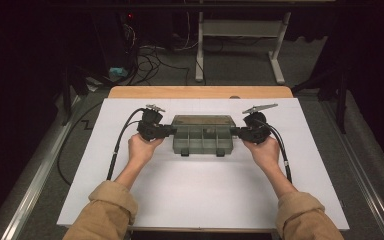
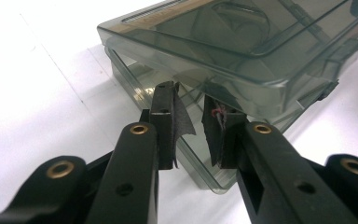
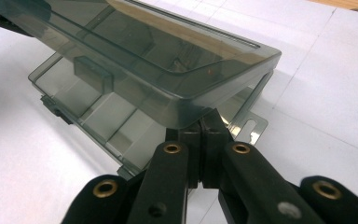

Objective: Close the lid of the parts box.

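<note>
While lid [image 3: 177, 60] up, R claw [image 3: 200, 140] beneath.

Glossy translucent smoky plastic box [image 2: 242, 51], matt white paper sheet [image 1: 205, 190], smooth wooden table [image 1: 200, 92]

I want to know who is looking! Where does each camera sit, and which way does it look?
High view: sits above the person's side, looks forward and down on the table; both forearms, hands, left tongs and right tongs show.
Left gripper view: rides on the left tongs, looks along its two black jaws at the smoky plastic box.
Right gripper view: rides on the right tongs, looks along its jaws, pressed together at the box's corner under the half-open lid.
All share the box and white table.
</note>
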Available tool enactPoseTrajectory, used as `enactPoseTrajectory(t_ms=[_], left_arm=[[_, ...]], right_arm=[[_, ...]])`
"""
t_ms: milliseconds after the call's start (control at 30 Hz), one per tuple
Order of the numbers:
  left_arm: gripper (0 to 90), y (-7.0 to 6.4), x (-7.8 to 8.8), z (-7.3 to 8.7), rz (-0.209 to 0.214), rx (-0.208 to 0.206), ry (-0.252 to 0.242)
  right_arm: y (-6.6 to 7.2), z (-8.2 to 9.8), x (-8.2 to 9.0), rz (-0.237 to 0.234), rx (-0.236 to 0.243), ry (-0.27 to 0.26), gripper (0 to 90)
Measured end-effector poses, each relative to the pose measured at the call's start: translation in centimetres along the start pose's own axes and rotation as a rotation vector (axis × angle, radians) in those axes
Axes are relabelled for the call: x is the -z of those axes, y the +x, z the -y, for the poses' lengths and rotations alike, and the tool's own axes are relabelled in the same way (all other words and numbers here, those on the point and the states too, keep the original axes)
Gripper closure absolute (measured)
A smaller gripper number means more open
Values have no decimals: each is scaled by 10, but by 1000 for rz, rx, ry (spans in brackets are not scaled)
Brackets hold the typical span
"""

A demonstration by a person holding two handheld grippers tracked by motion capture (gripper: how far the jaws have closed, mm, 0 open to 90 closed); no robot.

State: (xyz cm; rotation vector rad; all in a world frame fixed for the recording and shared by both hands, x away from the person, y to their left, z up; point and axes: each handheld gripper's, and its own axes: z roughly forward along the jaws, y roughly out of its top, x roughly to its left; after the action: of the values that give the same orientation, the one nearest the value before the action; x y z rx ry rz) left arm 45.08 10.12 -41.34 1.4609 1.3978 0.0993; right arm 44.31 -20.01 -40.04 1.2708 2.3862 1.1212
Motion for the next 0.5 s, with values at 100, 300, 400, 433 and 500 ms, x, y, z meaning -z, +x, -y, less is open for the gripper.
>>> enactPoseTrajectory(t_ms=[100,300,400,433,500], left_arm=[[744,0,3,2,-4,-9,1],[744,-1,12,6,11,-6,-18],[743,-3,14,8,14,-9,-23],[743,-3,15,9,15,-10,-24],[743,-4,15,11,18,-19,-23]], right_arm=[[1,2,2,-5,-1,-8,900],[3,6,8,-4,5,-20,900],[3,9,11,-7,6,-28,900],[4,10,11,-7,10,-28,900],[4,13,11,-7,10,-26,900]])
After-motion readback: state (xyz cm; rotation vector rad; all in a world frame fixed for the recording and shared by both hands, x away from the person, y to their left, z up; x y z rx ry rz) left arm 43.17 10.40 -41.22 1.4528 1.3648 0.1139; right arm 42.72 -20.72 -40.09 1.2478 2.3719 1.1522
